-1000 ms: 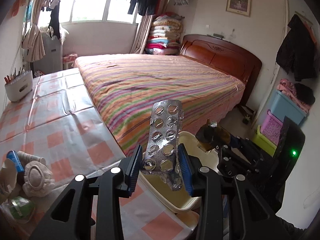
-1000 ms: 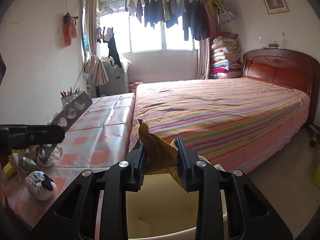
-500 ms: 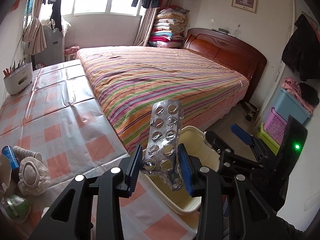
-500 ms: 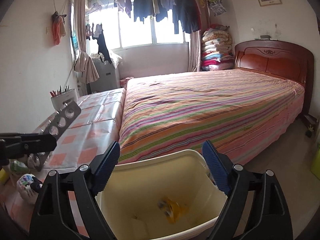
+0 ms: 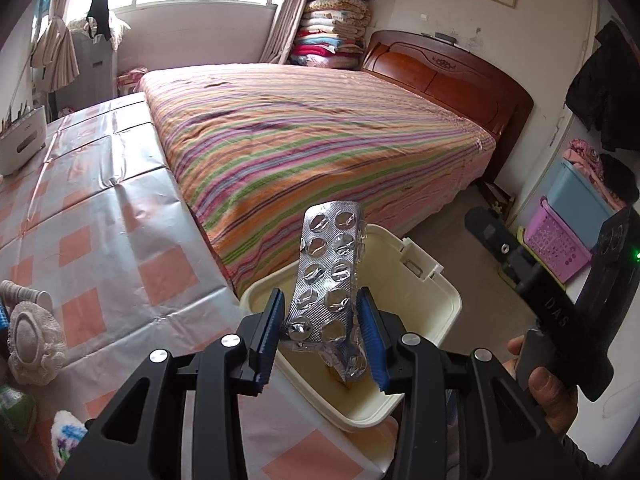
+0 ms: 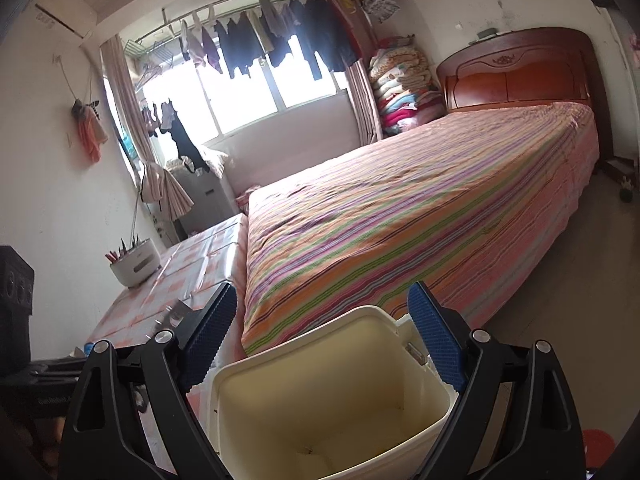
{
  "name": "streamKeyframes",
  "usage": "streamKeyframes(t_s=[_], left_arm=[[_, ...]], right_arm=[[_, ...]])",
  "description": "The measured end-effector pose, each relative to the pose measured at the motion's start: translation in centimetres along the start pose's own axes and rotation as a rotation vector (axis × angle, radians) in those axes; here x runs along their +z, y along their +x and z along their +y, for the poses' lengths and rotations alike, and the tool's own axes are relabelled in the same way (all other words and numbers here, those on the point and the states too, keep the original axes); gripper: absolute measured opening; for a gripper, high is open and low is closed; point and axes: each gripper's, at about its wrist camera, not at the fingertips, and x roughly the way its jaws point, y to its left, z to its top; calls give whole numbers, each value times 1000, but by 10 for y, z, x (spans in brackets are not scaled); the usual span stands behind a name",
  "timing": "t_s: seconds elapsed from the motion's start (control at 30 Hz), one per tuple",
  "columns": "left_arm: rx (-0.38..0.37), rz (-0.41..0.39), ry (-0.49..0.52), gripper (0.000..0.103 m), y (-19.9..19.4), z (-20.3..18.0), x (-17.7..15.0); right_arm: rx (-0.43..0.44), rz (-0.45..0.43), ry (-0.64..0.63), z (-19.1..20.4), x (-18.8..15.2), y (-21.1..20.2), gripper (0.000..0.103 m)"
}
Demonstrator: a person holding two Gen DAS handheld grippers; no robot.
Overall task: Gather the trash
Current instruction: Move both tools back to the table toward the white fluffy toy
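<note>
The left tongs (image 5: 322,330) are clamped on a blister pack (image 5: 330,280) over the bin (image 5: 436,300), while the empty right tongs (image 6: 324,340) are opening.

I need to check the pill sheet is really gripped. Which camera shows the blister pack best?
The left wrist view: the blister pack stands upright, pinched in the left claw above the bin. The right wrist view shows none of it clearly.

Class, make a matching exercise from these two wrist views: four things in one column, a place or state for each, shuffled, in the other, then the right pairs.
1. blister pack
2. right gripper
3. waste bin
4. pen holder

A. far end of the table
B. beside the table edge, by the bed
C. clamped in the left gripper
D. opening, nothing between its fingers

Pairs: 1-C, 2-D, 3-B, 4-A
</note>
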Motion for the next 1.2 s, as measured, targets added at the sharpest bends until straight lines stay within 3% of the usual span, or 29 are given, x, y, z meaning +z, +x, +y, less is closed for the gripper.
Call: streamKeyframes(t_s=[0.13,0.2,0.23,0.27,0.53,0.8,1.0,1.2], left_arm=[[-3,17,16,38,10,-9,-2],[10,25,26,54,14,-13,-3],[16,22,31,68,16,-15,-3],[23,14,41,73,16,-18,-4],[29,42,73,74,11,-21,-8],[91,-25,12,74,-27,12,-8],[161,-113,-77,74,-72,60,-10],[252,-159,-168,74,-111,109,-17]], right_arm=[[-4,-8,-6,1,-1,-2,86],[-5,-13,-7,1,-3,-5,86],[-4,-15,-5,1,-2,-5,86],[-4,-17,-6,1,-3,-6,86],[11,-38,-10,2,-2,-11,86],[97,-62,-77,34,-4,-13,86],[223,-60,-229,88,-18,-13,94],[413,17,-397,155,-46,-7,96]])
